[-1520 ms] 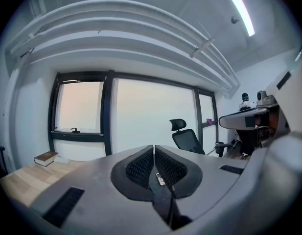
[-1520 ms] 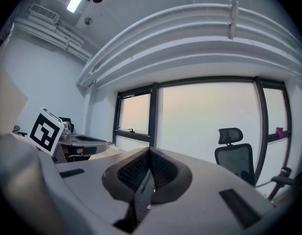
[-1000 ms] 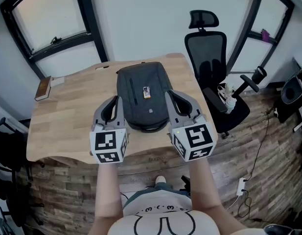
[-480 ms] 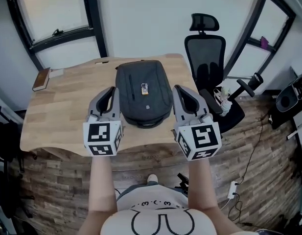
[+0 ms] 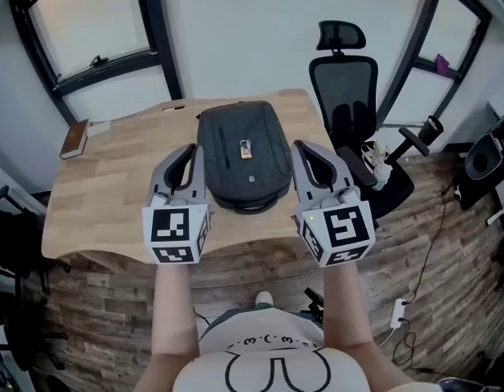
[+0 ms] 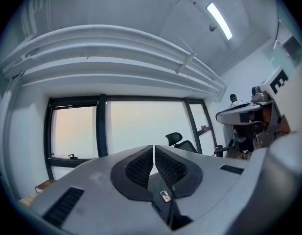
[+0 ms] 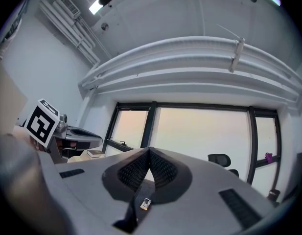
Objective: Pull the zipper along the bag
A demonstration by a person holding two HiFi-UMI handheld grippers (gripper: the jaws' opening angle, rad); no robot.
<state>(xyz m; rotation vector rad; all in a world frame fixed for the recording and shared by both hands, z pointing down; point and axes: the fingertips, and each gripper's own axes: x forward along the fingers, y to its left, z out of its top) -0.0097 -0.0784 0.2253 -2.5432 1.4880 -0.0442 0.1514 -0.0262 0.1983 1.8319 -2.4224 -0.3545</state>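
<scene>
Pale wooden table [image 5: 104,194] with a wavy edge, tall black-framed windows [image 5: 96,31] behind it, and we're looking steeply down.

Well off to the left of the left claw, a brown book [image 5: 74,139] sits at the table's edge. It plays no part here.

Now the left claw [image 5: 191,150], grey plastic with a black-and-white marker cube on its back. Its ribbed pads are pressed all but together, with only a hairline slit between them and nothing in it. Over the last second it has lifted a touch, and it points level at the windows rather than down at the work.

Just to its right, between the two claws, lies the dark grey fabric backpack [image 5: 243,170]. It's flat on the table, with a small metallic tag [image 5: 246,147] on its upper face.

On to the right claw [image 5: 304,147], just beside the bag's other flank. Its jaws are fully together and empty too, and it has come up a little in that same second. Further right again stands a black mesh office chair [image 5: 343,88].

So what does that lift tell us? Both claws ride above the table at the bag's sides, and neither has hold of cloth or zipper. I can't make out where the slider sits along its track. This could be two claws poised ahead of a reach for the pull, or two claws coming clear after the zipper has run its length.
</scene>
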